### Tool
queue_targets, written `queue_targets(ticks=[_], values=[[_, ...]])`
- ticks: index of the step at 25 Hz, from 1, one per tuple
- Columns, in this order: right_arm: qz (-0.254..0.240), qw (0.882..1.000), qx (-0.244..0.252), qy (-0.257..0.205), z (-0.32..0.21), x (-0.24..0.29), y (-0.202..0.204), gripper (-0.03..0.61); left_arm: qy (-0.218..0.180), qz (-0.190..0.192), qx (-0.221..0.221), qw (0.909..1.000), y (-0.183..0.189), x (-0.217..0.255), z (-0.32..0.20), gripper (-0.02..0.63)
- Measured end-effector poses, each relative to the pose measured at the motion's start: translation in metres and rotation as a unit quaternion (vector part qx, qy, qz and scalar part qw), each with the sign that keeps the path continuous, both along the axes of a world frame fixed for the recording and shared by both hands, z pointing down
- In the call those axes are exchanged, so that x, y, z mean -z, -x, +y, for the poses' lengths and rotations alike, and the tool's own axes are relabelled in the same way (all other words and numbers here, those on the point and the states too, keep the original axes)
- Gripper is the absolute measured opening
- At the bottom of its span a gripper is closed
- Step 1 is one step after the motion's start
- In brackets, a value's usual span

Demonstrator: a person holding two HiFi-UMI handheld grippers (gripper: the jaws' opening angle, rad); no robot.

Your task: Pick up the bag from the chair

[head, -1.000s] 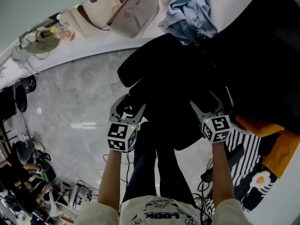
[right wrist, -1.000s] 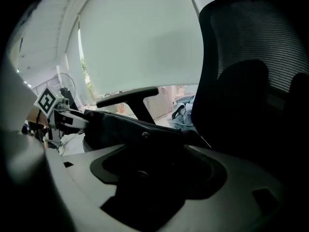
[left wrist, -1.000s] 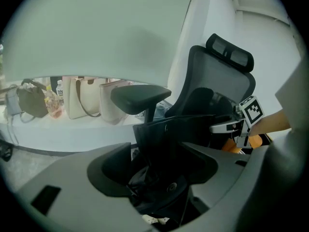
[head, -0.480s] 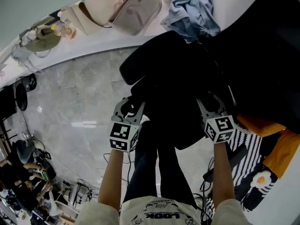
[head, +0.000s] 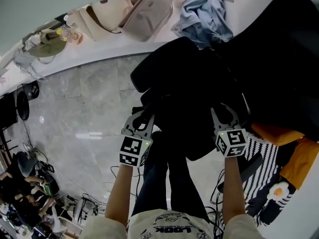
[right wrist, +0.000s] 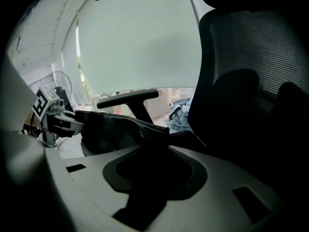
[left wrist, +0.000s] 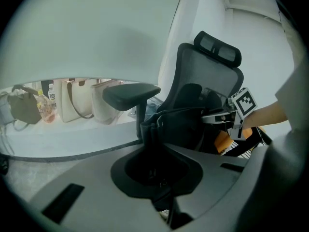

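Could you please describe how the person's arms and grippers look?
The left claw and right claw have pale grey forked jaws, each mounted on a white cube printed with black square markers. The forearms are bare; the person wears a cream short-sleeved shirt with black print.

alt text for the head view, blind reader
From above, the left gripper and right gripper, jaws just closing in, each pinch an edge of the black bag on the black office chair. Grey marble floor lies left; beige bags stand beyond.
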State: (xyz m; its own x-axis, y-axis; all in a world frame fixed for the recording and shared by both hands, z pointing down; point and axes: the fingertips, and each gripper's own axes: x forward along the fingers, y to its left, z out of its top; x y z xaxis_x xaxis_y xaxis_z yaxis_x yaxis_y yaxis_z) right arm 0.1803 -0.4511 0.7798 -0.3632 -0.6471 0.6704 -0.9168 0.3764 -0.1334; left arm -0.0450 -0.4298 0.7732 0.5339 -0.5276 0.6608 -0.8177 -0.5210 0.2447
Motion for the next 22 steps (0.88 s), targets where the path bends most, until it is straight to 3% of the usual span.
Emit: queue_targets(ticks=[10,22], values=[[-0.008,0.999,-0.026,-0.022,0.016,0.044,0.012,0.118,-0.025,0.002,-0.012,0.9996,0.011,0.045,0.015,0.029],[-0.01,0.996,-0.048,-0.076,0.036,0.135,0.033,0.115,-0.073,0.014,-0.007,0.9972,0.032,0.129,0.025,0.028]])
